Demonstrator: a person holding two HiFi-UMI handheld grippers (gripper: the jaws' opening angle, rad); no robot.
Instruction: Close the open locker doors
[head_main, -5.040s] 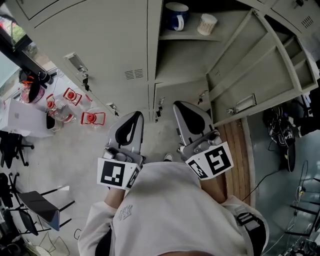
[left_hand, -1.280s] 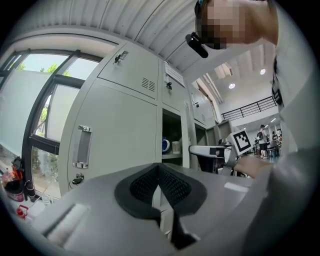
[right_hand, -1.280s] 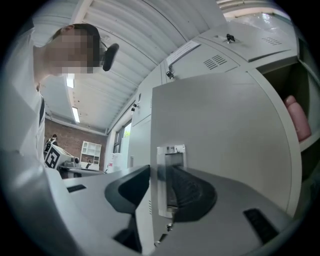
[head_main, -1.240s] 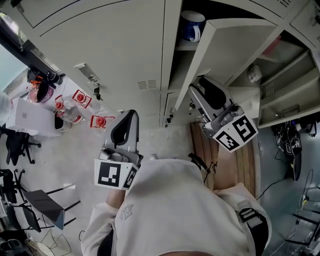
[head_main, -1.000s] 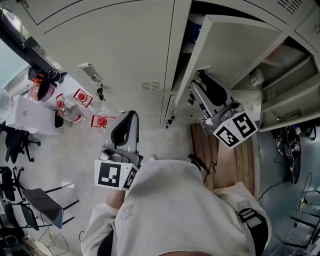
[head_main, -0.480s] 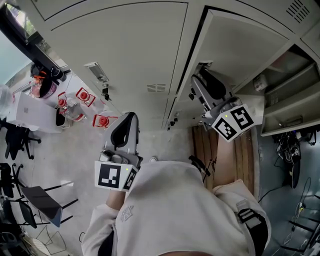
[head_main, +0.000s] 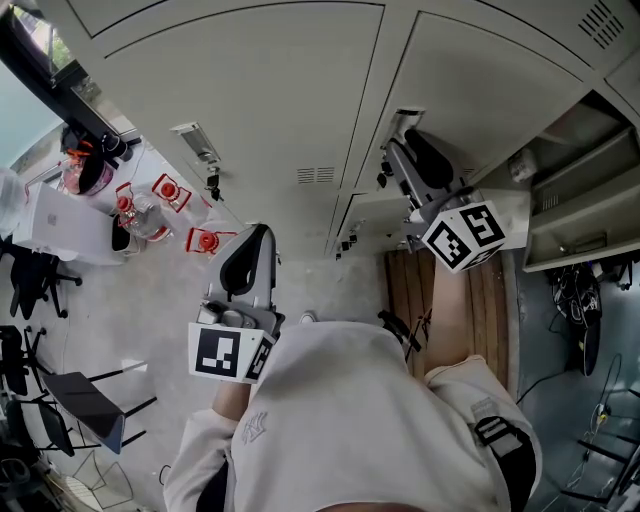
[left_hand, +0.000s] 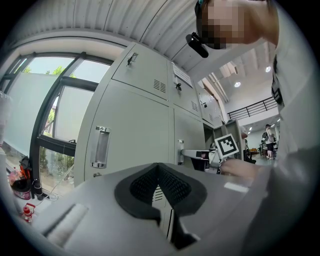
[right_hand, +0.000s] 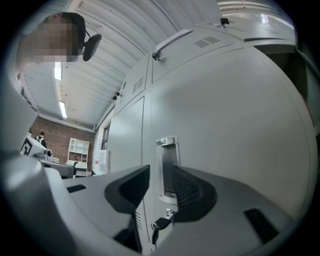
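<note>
The middle locker door now lies flush with the closed left door. My right gripper is up against it beside the recessed handle, its jaws open with nothing held. In the right gripper view the handle shows through the gap of the right gripper, with a key hanging in the lock below. My left gripper hangs low near my body, apart from the lockers, shut and empty. The left gripper faces the grey locker front.
A further locker at the right stands open, its door swung outward and a small item on the shelf. Wooden boards lie on the floor below. Red-and-white items, chairs and cables surround me.
The middle door has swung from half open to shut against the frame, hiding the blue mug. My right gripper moved up and forward with it. The left gripper stayed put.
</note>
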